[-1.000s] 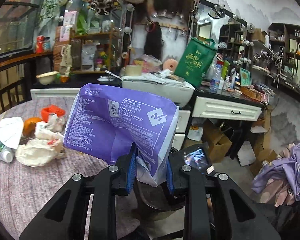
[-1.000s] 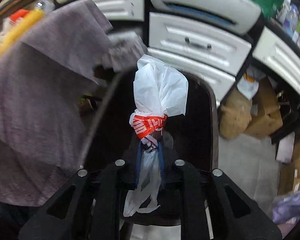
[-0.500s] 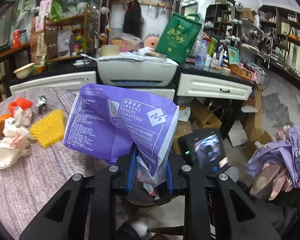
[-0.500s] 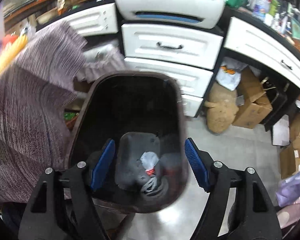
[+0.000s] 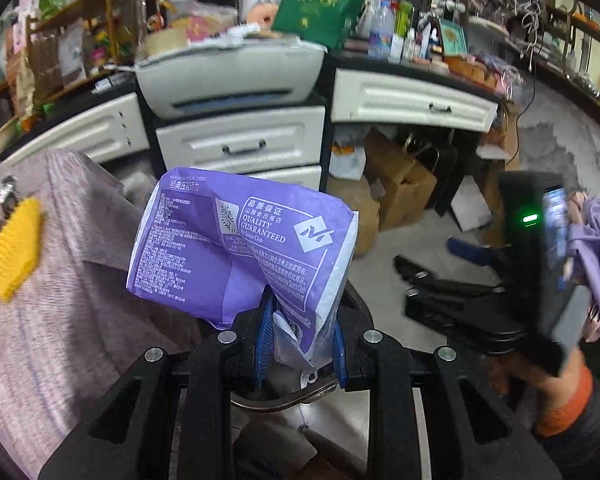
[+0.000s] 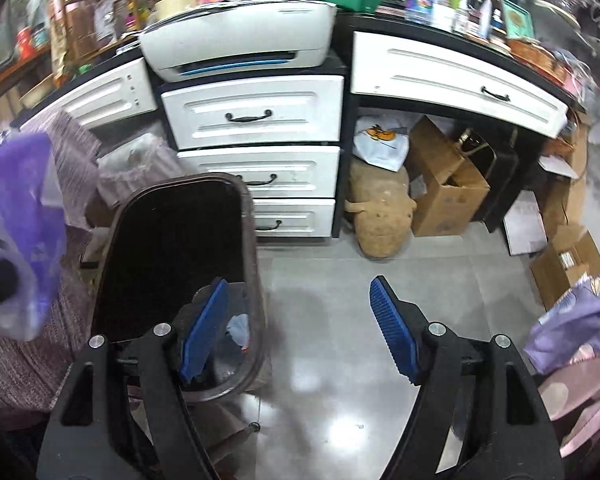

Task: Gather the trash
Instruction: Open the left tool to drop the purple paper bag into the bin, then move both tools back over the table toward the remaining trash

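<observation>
My left gripper [image 5: 300, 338] is shut on the lower corner of a crumpled purple plastic package [image 5: 239, 240], which stands up above the blue pads. Under it shows the rim of the dark trash bin [image 5: 283, 398]. The purple package [image 6: 19, 216] appears blurred at the left edge of the right wrist view. My right gripper [image 6: 297, 320] is open with nothing between its pads; it hangs over the grey floor just right of the trash bin [image 6: 255, 272]. A white knotted bag [image 6: 237, 326] lies inside the bin. The right gripper [image 5: 436, 260] also shows at the right, held by a hand in an orange cuff.
A table with a mauve cloth [image 5: 59, 320] sits left of the bin, with a yellow foam net [image 5: 13, 252] on it. Behind stand white drawers [image 6: 251, 116] and a printer [image 6: 235, 44]. Cardboard boxes [image 6: 444, 188] sit under the counter and purple fabric [image 6: 572, 320] lies right.
My right gripper opened and dropped the white-and-red knotted bag into the bin, then swung right of it. My left gripper carried the purple package from over the table toward the bin, tilting down.
</observation>
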### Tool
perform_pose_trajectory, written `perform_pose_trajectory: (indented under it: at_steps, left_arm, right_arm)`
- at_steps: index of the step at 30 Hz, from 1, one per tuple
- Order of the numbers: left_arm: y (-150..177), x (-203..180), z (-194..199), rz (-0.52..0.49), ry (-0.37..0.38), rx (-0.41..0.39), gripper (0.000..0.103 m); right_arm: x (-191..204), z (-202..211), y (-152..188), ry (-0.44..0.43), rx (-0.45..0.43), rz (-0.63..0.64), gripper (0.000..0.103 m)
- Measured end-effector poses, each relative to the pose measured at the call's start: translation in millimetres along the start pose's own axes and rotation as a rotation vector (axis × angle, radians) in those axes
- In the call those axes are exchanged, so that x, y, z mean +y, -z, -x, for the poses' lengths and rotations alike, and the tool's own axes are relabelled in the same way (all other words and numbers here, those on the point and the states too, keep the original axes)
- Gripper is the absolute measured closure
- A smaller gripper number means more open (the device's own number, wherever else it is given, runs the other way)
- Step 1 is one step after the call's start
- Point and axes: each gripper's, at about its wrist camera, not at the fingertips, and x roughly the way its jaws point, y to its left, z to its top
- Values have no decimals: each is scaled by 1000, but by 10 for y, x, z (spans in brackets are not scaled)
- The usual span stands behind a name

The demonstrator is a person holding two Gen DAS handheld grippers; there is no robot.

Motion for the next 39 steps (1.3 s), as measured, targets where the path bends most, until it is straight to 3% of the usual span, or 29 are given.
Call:
perform_pose_trajectory:
  at_steps: [5, 12, 15, 16, 20, 33, 39]
  left_arm:
    - [23, 76, -259, 32, 51, 78, 78]
    - [59, 159, -429, 66, 47, 126, 72]
    - [72, 131, -436, 45, 33, 126, 56]
    - [73, 127, -440, 42, 31, 125, 45]
    - [75, 87, -372, 30, 17, 101, 26]
    - [112, -43, 260, -18, -41, -54, 12]
    - [168, 43, 645, 16, -68, -132, 8]
  right_arm:
    - [-113, -34, 38, 14, 12, -32, 30]
    - [-137, -46, 67, 15, 19, -46, 30]
    - [-116, -47, 67, 11, 21, -44, 30]
    - [-114, -46, 68, 10, 21, -45, 30]
    - [-133, -34, 62, 3, 16, -57, 23]
    - [-45, 186, -20, -43, -45, -54, 20]
    - [109, 426, -111, -89, -99, -29, 19]
